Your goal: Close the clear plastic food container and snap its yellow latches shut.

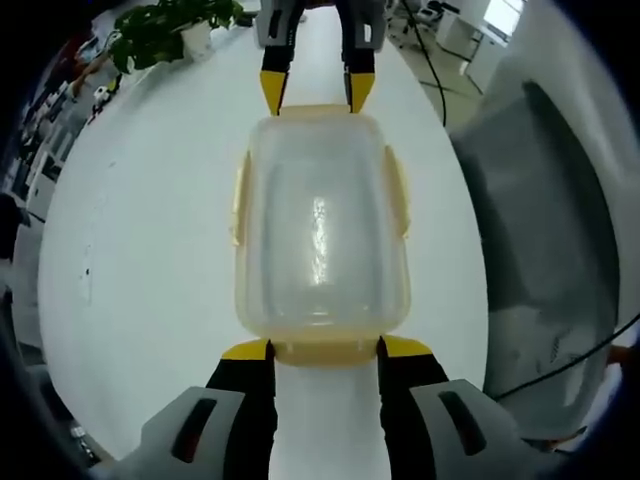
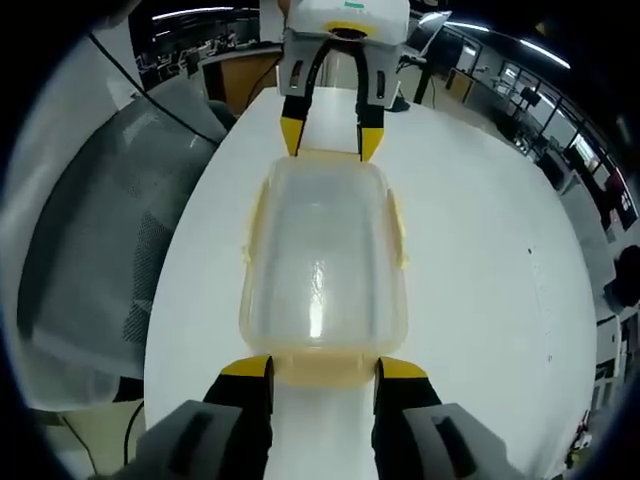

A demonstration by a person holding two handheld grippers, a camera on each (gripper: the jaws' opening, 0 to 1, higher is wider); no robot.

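Clear plastic food container [image 1: 322, 225] resting on the white surface [image 1: 150, 250], lid seated on top, long axis running 12 to 6 o'clock in both views.

Left claw [image 1: 322, 348] at 6 o'clock of the left gripper view, spread open, yellow tips straddling the near end latch [image 1: 325, 350] and seemingly touching its corners. Nothing gripped. Right claw [image 1: 317, 90] at 12 o'clock of that view, also open, tips at the far end of the container.

Same arrangement mirrored in the right gripper view: right claw [image 2: 322, 368] open at 6 o'clock against the near end latch [image 2: 322, 368], left claw [image 2: 330, 138] open at 12 o'clock at the opposite end.

Side latches [image 1: 397, 190] at 3 and 9 o'clock flared outward from the container wall; judged not yet snapped. End latches: fastened or not, cannot tell.

Step in hand, by judgement: lid closed, latching stage under way, both claws posted at the two short ends.

Next move, by judgement: firm downward and inward press on each end latch until seated against the wall, container steadied from the opposite end to prevent sliding on the smooth surface. Then the two side latches likewise.

Potted plant [image 1: 165, 30] at 11 o'clock, grey chair [image 1: 540, 250] at 3 o'clock in the left gripper view, both well apart from the work.
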